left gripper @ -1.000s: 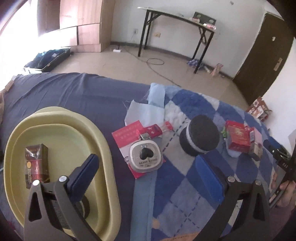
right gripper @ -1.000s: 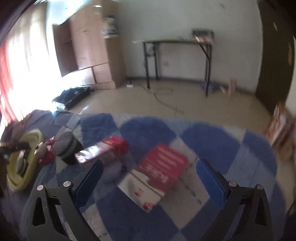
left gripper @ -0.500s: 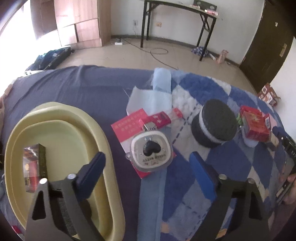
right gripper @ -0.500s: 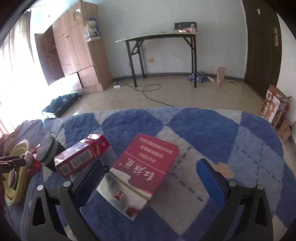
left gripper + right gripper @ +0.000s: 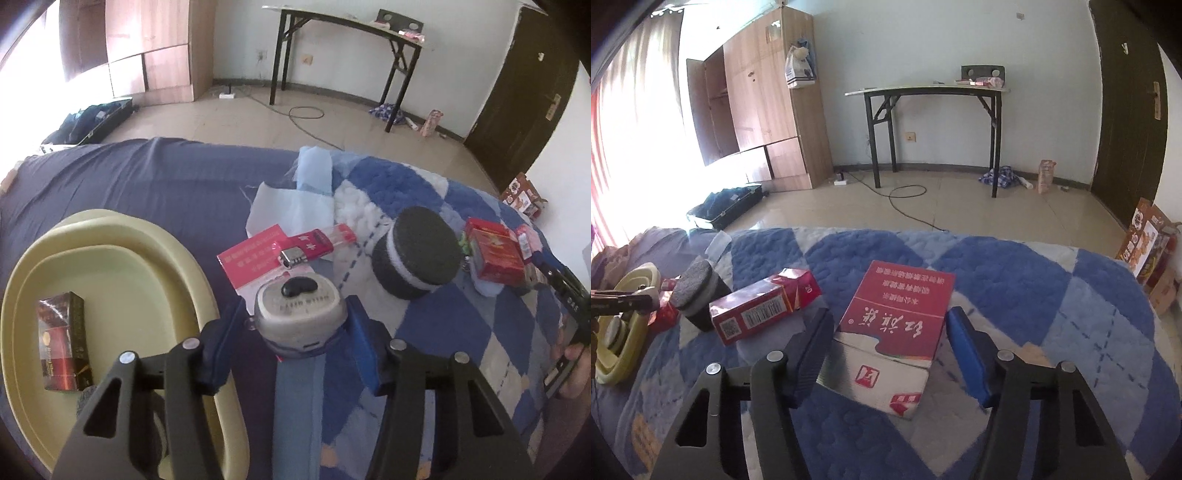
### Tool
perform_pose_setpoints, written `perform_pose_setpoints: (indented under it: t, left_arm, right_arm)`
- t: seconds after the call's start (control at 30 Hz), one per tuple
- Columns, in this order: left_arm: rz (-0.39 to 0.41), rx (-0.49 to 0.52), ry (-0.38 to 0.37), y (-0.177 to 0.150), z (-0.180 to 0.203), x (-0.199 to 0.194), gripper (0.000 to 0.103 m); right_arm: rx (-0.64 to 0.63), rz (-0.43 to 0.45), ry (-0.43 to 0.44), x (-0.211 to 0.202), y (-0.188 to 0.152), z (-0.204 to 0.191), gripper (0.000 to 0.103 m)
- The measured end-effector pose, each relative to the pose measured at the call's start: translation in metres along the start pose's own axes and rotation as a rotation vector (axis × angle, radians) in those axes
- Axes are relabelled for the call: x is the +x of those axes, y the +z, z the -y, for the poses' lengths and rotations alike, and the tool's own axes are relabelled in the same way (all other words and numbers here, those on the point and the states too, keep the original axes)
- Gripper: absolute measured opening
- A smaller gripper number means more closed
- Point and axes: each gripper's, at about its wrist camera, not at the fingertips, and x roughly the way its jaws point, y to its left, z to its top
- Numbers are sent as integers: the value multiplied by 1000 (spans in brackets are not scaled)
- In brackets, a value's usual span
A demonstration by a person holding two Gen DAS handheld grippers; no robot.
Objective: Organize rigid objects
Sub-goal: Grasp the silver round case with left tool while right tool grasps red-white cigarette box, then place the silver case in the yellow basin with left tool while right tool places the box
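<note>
Your left tongs [image 5: 291, 343], wide open 1 second ago, are closing around the grey round gadget [image 5: 299, 310]; your right tongs [image 5: 886, 347] likewise around the red carton [image 5: 894, 321].

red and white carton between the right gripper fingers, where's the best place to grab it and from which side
Grip the red and white carton across its two long side edges, near the white end, coming from above and behind as the right gripper does now. It lies flat on the quilt, narrower across than along, so that width fits. The jaws are closing around it.
</note>
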Motion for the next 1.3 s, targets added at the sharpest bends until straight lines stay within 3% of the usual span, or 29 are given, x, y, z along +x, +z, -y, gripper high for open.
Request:
perform_pose_setpoints:
  t: [0.5, 0.63, 0.83, 1.03, 1.17, 1.3]
  left_arm:
    - [30, -8, -58, -5, -4, -14, 56]
    - [48, -13, -86, -10, -5, -15, 56]
    - [30, -43, -86, -12, -12, -11, 56]
    - [116, -86, -81, -15, -36, -50, 56]
    - [139, -117, -31, -35, -68, -85, 56]
    - [143, -182, 52, -59, -114, -109, 56]
  right_arm:
    - [96, 46, 124, -15, -7, 39, 58]
    - [68, 73, 135, -21, -5, 37, 57]
    - [48, 42, 127, 5, -15, 36, 57]
    - [49, 121, 158, -25, -6, 34, 57]
    - [-4, 177, 265, -58, 10, 1, 57]
    - [-155, 141, 433, -63, 29, -85, 57]
